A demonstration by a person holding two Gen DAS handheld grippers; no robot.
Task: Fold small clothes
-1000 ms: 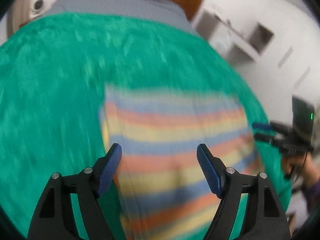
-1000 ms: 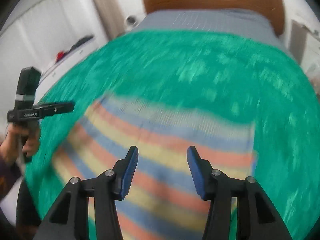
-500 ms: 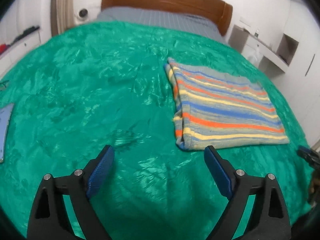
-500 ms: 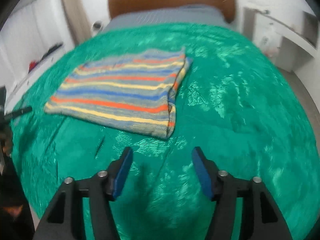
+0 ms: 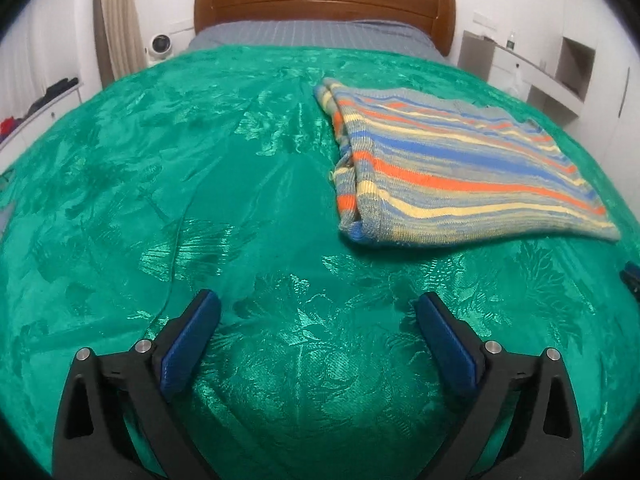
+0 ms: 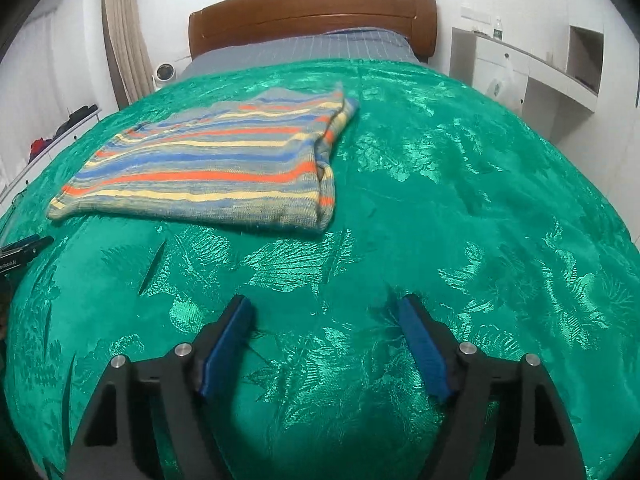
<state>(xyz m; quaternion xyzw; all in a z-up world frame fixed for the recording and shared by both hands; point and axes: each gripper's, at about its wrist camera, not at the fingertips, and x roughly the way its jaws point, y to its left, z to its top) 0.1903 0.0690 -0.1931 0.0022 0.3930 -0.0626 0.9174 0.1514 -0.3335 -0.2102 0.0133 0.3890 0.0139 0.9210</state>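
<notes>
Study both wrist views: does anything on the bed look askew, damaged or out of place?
Nothing stands out. The striped knitted garment lies folded flat on the green patterned bedspread, though its layered end edges are slightly uneven. Both grippers hover open, clear of it.

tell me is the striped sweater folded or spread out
Folded: the striped sweater lies as a neat rectangle on the green blanket, doubled layers showing along its folded edge.

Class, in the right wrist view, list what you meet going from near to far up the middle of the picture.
right gripper → green bedspread → striped folded sweater → grey sheet → wooden headboard
</notes>
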